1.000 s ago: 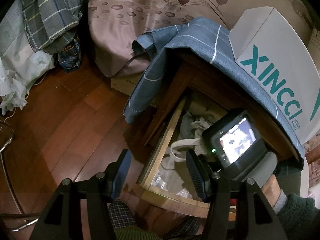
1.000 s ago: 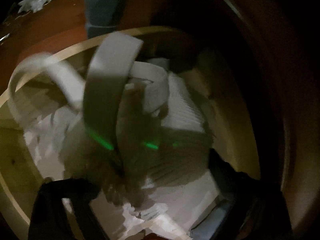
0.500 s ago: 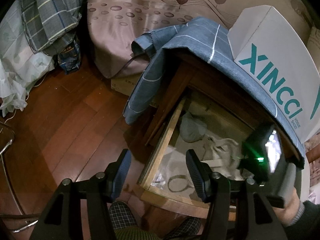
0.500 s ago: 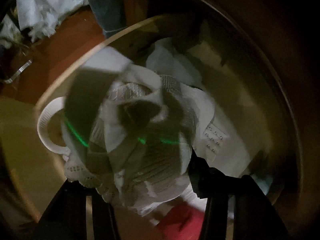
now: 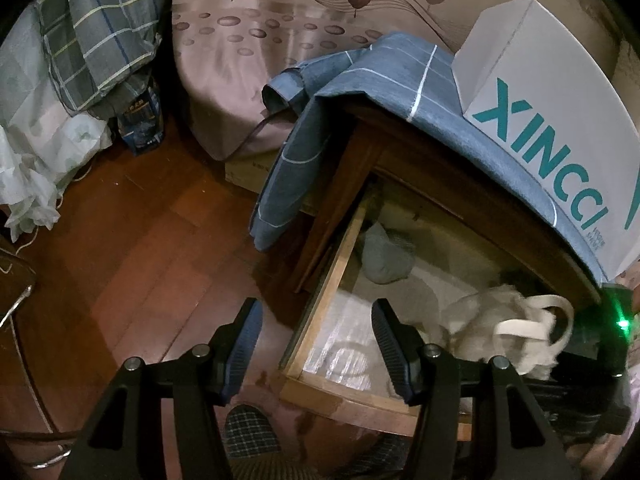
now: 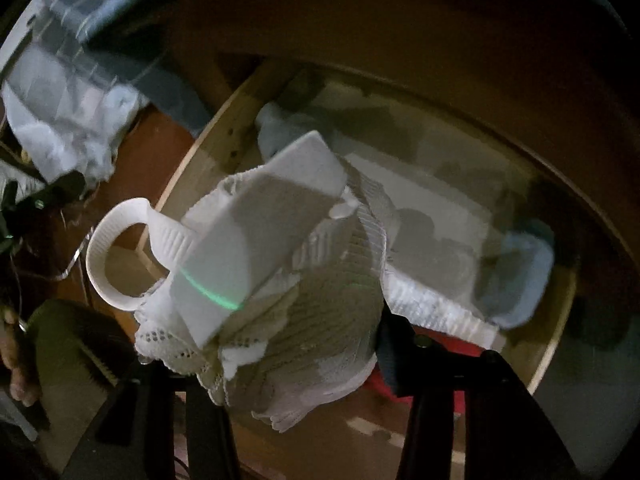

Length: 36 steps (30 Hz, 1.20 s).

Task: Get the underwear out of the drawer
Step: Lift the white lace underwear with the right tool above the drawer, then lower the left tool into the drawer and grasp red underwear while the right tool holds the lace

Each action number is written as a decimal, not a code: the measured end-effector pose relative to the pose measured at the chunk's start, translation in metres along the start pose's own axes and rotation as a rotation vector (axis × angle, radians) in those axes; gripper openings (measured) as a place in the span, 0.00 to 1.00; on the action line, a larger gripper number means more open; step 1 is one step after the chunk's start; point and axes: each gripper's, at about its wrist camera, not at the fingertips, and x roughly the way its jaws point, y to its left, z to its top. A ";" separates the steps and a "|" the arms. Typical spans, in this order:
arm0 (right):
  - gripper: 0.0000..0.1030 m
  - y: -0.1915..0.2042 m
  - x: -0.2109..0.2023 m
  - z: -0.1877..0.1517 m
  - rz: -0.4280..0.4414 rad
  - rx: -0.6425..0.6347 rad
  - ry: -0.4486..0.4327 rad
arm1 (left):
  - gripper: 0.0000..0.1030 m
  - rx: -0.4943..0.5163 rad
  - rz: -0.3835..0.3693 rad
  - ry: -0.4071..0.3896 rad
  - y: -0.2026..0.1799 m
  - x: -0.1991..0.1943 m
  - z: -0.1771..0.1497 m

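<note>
Gripping ribbed, lace-edged white underwear (image 6: 320, 300), right gripper (image 6: 260, 360), wooden drawer (image 6: 192, 176)

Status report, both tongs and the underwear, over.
Left tongs open, empty, beside drawer. Right tongs clamped on white underwear, above drawer. Nothing in the way.

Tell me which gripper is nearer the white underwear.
Right. The right gripper is clamped on the white underwear, holding it over the drawer; the left gripper hangs open and empty off to one side.
</note>
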 end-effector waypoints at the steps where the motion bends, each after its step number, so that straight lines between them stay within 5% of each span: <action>1: 0.43 -0.003 -0.001 -0.001 0.003 0.016 -0.010 | 0.57 0.005 0.002 0.000 -0.001 0.000 0.000; 17: 0.42 -0.052 -0.068 -0.026 -0.049 0.204 -0.217 | 0.57 0.138 0.038 0.048 -0.024 0.005 -0.005; 29: 0.42 -0.082 -0.084 -0.038 -0.095 0.343 -0.252 | 0.57 0.473 -0.050 0.165 -0.085 0.025 -0.018; 36: 0.42 -0.087 -0.090 -0.032 -0.128 0.354 -0.240 | 0.57 0.731 -0.154 0.343 -0.154 0.062 -0.040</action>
